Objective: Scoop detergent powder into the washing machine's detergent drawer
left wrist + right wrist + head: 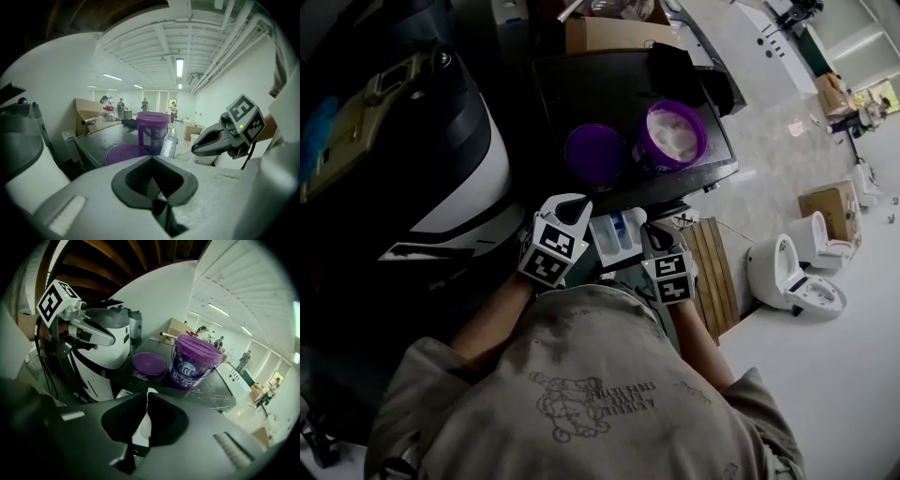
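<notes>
- So, both claws hang low by the drawer (pixel 619 236). It sticks out open from under the front edge of the table (pixel 581 89), white with a blue bit inside.
- The left claw (pixel 153 163) has its pads pressed together with nothing in it.
- The right claw (pixel 146 397) is as good as closed as well. There's only a hairline slit with white showing through, and I reckon that's the drawer behind it, not something gripped.
- The tub (pixel 190 367) sits on the table just past the drawer, open, with white powder (pixel 671 131) inside. Its lid (pixel 594 153) lies flat just beside it on the left.
- I can't spot a scoop anywhere. It might be buried in the powder, no way to tell.
- My guess is no scooping has begun, so job one is fishing a scoop out of the tub. I'd open one claw wide, pinch the handle firmly and lift it level.
- Then I'd keep the trip to the drawer low and slow and tip right over the compartment. The opening looks narrow, so a sloppy pour probably ends up on the floor (pixel 769 159).
- The spare claw could steady the tub so it doesn't slide.
- The table is dark and scuffed, with a big rounded white-and-black casing (pixel 473 178) close on its left.
- The room is a big white hall with strip lights (pixel 179 67) overhead and a pale floor. There are a couple of toilets (pixel 787 272) and some cardboard boxes (pixel 830 208) on it, and a few people far off at the back.
</notes>
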A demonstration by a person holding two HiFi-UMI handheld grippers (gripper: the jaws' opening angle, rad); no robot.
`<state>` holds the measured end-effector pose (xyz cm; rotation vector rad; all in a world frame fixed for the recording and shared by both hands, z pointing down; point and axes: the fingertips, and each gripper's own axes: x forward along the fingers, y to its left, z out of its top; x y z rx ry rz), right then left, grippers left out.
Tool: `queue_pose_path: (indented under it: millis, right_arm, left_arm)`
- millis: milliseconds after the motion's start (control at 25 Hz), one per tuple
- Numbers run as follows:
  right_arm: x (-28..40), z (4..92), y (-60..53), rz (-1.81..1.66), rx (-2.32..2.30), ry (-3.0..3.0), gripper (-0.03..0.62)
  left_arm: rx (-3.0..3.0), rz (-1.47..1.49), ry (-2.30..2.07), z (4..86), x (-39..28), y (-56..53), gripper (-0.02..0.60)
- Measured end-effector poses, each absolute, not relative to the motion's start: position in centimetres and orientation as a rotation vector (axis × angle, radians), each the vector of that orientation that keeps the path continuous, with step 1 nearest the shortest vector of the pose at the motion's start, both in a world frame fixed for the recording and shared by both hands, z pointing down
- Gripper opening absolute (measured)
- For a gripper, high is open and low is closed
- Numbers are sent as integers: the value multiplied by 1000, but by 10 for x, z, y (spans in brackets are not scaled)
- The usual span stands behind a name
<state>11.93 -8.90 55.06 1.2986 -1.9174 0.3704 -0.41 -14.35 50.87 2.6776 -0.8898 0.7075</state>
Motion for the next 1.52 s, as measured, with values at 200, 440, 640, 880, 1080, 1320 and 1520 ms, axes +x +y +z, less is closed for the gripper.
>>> queue_pose_path:
  millis: [200,440,640,880,1080,1320,1520]
  right_arm:
    - [125,529,-97,414,1365,-1983,35]
    - [132,502,-111,526,1464,-2095,35]
    - [136,477,-125,598,1526,-2193,35]
    - [140,447,-144,567,1565,-2281,35]
    - [148,423,-163,525,1590,-2345,35]
    - [164,401,-183,490,1631,-2400,35]
    - [186,387,-198,437,1658,-2401,35]
  left_arm:
    - [2670,696,-910,499,1,-150,2]
    - [2662,674,-920,486,7,-157,2]
    - [2667,670,-946,475,11,-167,2]
    - [2664,635,-982,458,16,-179,2]
    - [2672,577,-1060,433,19,-194,2]
    - [2696,527,-1121,406,28,-203,2]
    - [2703,462,-1202,383,35,-209,2]
